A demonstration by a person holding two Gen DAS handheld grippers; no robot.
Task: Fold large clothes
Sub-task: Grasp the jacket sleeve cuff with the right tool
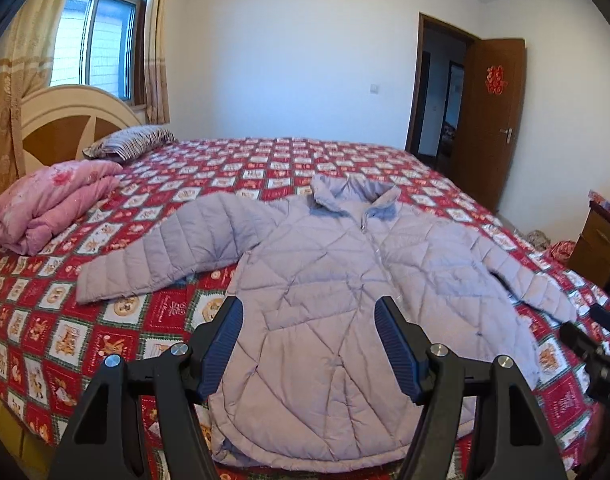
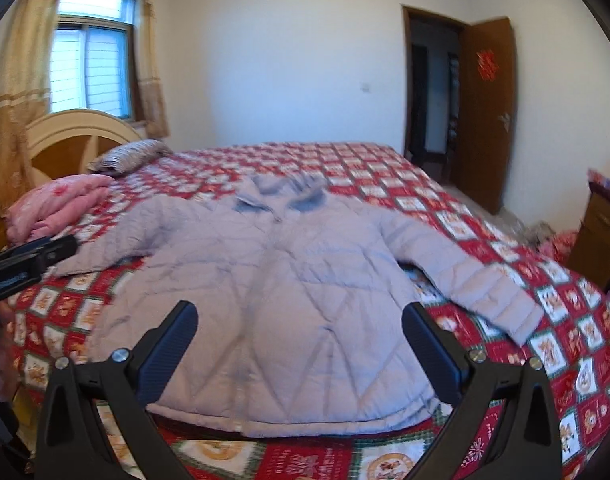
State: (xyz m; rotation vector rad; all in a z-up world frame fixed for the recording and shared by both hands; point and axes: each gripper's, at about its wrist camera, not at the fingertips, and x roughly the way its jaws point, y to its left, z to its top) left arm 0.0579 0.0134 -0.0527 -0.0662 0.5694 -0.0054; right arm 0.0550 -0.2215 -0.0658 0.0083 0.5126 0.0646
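Observation:
A lilac quilted puffer jacket lies flat and face up on the bed, zipped, collar at the far end, both sleeves spread out to the sides. It also shows in the right wrist view. My left gripper is open and empty, held above the jacket's lower half. My right gripper is open and empty, also above the lower half near the hem. The right gripper shows at the right edge of the left wrist view; the left gripper shows at the left edge of the right wrist view.
The bed has a red patterned cover. A folded pink quilt and a striped pillow lie by the headboard at the left. A wooden cabinet stands at the right; an open door is behind.

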